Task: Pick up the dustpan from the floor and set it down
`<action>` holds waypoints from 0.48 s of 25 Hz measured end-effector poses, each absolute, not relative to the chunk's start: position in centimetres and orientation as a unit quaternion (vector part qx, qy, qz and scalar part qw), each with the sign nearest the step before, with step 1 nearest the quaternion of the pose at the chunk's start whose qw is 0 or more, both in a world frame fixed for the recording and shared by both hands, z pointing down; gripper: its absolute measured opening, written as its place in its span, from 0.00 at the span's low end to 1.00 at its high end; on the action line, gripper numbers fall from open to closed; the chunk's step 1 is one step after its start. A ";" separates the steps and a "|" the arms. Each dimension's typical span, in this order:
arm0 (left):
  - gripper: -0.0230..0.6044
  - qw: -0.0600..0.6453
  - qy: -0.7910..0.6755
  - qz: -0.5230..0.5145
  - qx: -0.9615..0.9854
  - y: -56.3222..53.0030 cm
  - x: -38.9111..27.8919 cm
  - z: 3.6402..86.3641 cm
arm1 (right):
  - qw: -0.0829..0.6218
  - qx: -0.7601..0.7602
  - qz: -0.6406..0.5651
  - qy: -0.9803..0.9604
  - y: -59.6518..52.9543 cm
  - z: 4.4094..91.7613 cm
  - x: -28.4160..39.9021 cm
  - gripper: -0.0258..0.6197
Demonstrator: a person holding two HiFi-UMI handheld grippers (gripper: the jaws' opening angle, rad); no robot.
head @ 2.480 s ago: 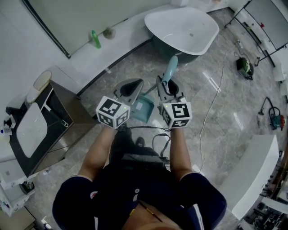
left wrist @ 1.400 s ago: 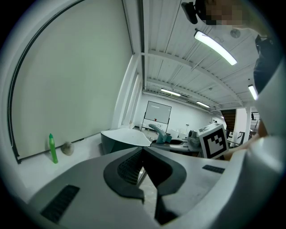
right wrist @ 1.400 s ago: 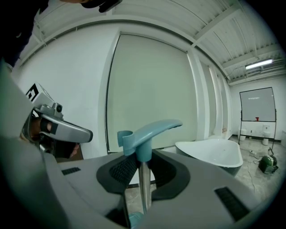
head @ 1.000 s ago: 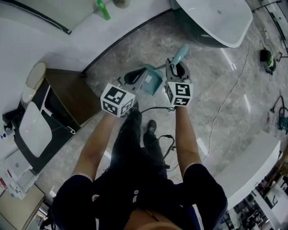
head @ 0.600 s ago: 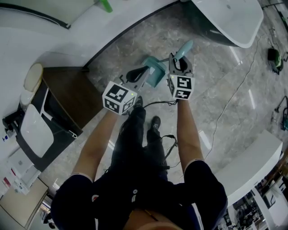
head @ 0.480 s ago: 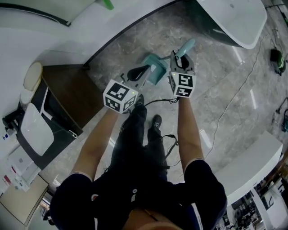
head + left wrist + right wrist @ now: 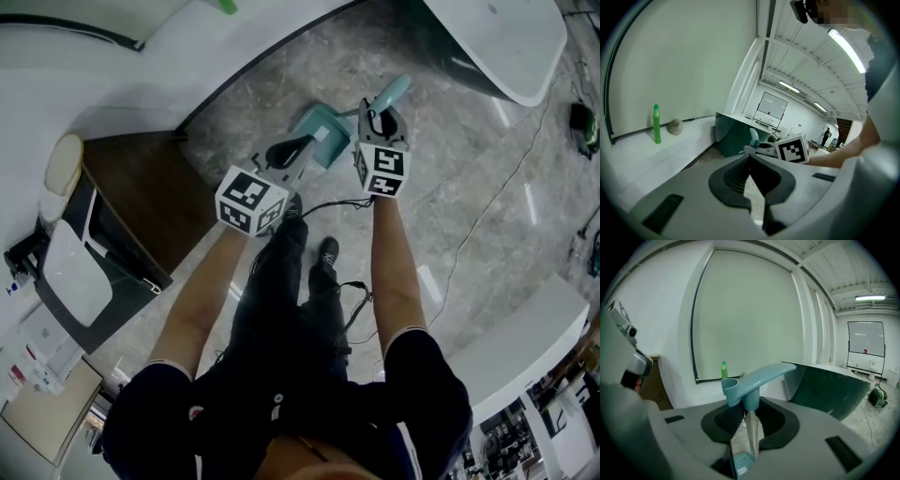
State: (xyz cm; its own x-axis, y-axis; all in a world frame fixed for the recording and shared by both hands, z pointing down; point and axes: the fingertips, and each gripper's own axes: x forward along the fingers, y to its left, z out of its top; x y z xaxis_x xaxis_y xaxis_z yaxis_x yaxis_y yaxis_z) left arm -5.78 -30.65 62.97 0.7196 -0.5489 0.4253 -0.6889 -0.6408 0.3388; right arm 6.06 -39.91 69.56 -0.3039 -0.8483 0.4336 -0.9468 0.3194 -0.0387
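Right tongs (image 7: 748, 422) tight on dustpan (image 7: 323, 124), arm (image 7: 394, 272) outstretched.

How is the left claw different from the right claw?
The right claw grips the teal dustpan by its pole; the left claw holds nothing. The right claw's jaws are parted by the pole; the left claw's tips meet. Both are grey with black pads.

Seen from above, a person is reaching both arms toward the upper centre of the frame. The right gripper (image 7: 382, 120) is clamping the handle of the teal dustpan (image 7: 314, 120) over the marble floor (image 7: 469, 216). The left gripper (image 7: 284, 153) is hovering just left of it, below the bathtub (image 7: 497, 42).
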 end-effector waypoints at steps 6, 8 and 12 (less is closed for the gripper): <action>0.06 0.247 -0.344 0.144 0.894 -31.2 -5.6 63.7 | 0.172 0.570 0.154 -0.788 -40.3 70.7 6.9 0.19; 0.06 0.247 -0.344 0.144 0.894 -31.2 -5.4 63.7 | 0.173 0.574 0.161 -0.784 -40.4 71.2 7.4 0.19; 0.06 0.250 -0.341 0.145 0.894 -31.1 -5.0 63.9 | 0.165 0.585 0.166 -0.777 -41.0 71.7 8.6 0.19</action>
State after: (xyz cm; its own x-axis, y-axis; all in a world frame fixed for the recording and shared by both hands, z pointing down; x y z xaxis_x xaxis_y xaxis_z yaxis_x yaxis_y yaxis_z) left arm -5.00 -31.15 63.95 0.7249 -0.5382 0.4301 -0.6831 -0.6423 0.3476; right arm 8.60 -40.96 71.69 -0.2616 -0.8536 0.4505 -0.9632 0.2611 -0.0644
